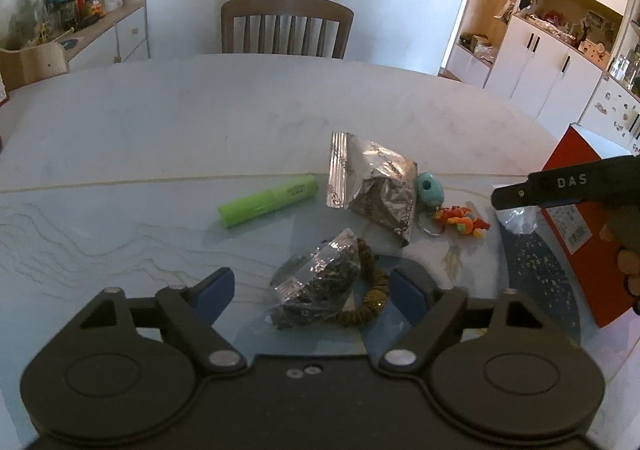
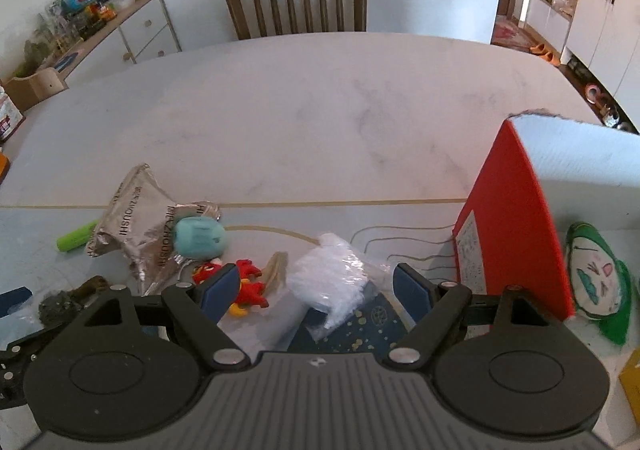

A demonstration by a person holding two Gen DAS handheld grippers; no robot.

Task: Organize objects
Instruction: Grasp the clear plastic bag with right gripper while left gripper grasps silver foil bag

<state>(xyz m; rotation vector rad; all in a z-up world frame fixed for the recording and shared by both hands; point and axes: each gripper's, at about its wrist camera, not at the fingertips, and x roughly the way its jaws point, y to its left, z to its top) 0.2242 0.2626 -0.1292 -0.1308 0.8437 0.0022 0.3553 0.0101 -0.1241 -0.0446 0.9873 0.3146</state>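
My desk [image 2: 320, 122] is a pale marble-look slab with a printed mat on the near part. Lying on it: a lime green marker [image 1: 267, 201], a crinkled silver foil packet [image 1: 372, 186], a teal plush keychain [image 2: 199, 236], a red and orange toy figure [image 2: 248, 286], a clear plastic bag [image 2: 336, 274], a clear bag of dark dried stuff [image 1: 316, 282] beside a brown hair scrunchie [image 1: 370, 290], and a red box [image 2: 516, 226] standing upright on the right.
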